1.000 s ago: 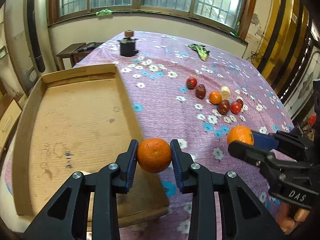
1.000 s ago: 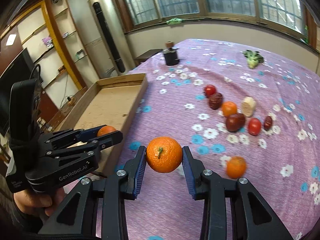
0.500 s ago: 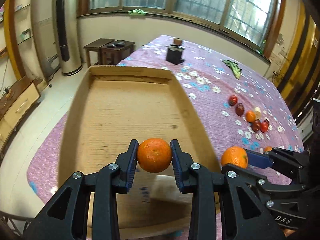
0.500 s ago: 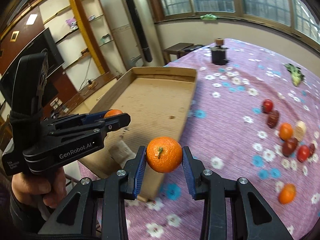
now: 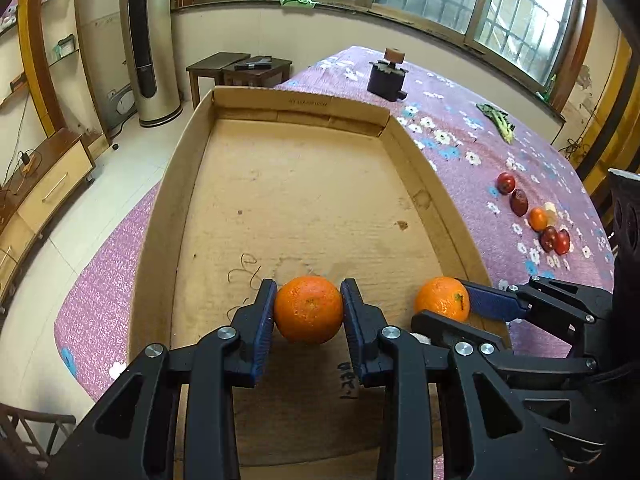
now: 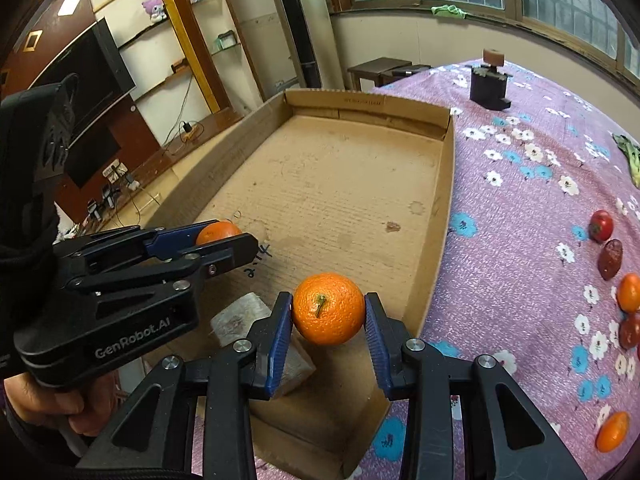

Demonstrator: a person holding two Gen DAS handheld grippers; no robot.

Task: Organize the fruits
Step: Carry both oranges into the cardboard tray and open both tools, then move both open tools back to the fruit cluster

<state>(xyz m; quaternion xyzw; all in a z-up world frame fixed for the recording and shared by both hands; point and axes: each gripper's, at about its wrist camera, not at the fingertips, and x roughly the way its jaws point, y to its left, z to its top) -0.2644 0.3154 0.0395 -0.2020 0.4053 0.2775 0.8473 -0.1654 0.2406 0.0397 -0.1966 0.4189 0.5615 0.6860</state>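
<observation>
Orange fruit is clamped in the left gripper (image 5: 308, 310) and right gripper (image 6: 328, 312), seemingly poised for release over the cardboard tray (image 5: 200, 152).

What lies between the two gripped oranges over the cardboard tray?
Only bare tray floor: in the left wrist view, nothing separates the left gripper's orange from the right gripper's orange.
</observation>
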